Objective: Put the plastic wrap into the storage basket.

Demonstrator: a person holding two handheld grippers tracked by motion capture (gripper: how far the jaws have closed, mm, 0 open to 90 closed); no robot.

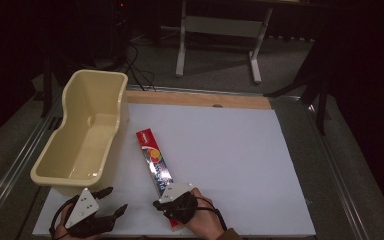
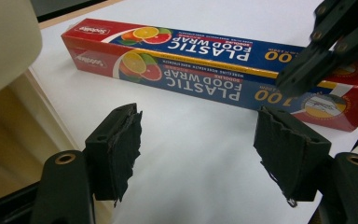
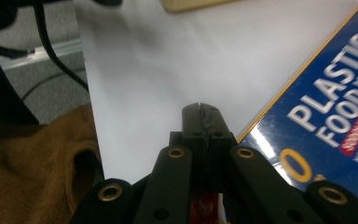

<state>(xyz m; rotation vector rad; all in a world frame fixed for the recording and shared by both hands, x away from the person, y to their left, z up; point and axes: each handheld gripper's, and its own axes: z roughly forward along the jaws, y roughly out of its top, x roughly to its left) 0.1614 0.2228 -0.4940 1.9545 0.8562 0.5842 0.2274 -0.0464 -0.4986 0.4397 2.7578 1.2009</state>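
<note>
White board (image 1: 220, 150) covers the table, with a strip of bare wood along its far edge and a dark room with grey floor beyond. At the left edge stands a cream plastic tub (image 1: 85, 132), long side running from the near-left corner toward the far edge. A box of plastic food wrap (image 1: 153, 157) (red and blue, with citrus fruit printed on it) lies flat just right of the tub, angled from mid-board down to the near edge. The right gripper (image 1: 161, 204) sits over the box's near end, its jaws pressed together with nothing between them. The left gripper (image 1: 115, 202) rests at the near-left corner, jaws spread wide, pointing toward the box.
</note>
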